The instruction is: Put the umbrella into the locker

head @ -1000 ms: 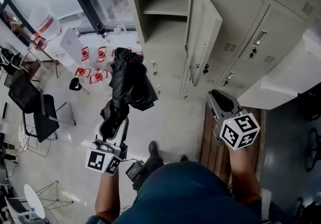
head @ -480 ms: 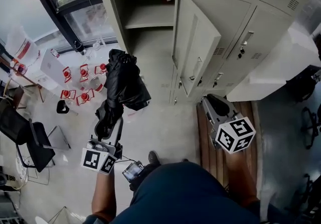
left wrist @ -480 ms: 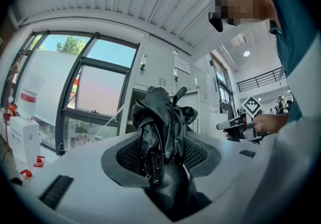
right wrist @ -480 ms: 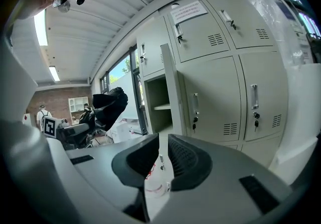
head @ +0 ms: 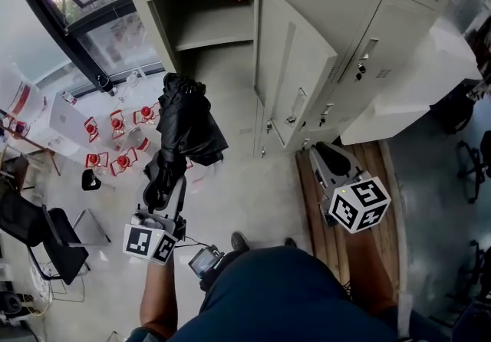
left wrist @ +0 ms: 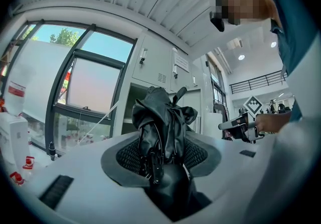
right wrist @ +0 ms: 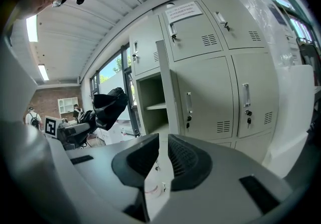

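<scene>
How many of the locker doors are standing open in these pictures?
1. The tall beige metal locker door is swung out, right of its open compartment in the head view. Every other door in view is shut; lockers beyond the frame may differ.

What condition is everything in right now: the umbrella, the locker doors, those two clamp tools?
umbrella: folded, loosely bunched, held out toward the lockers.
left gripper: closed on the umbrella.
right gripper: jaws slightly apart, empty.
locker door: swung open.
neighbouring lockers: shut.
</scene>
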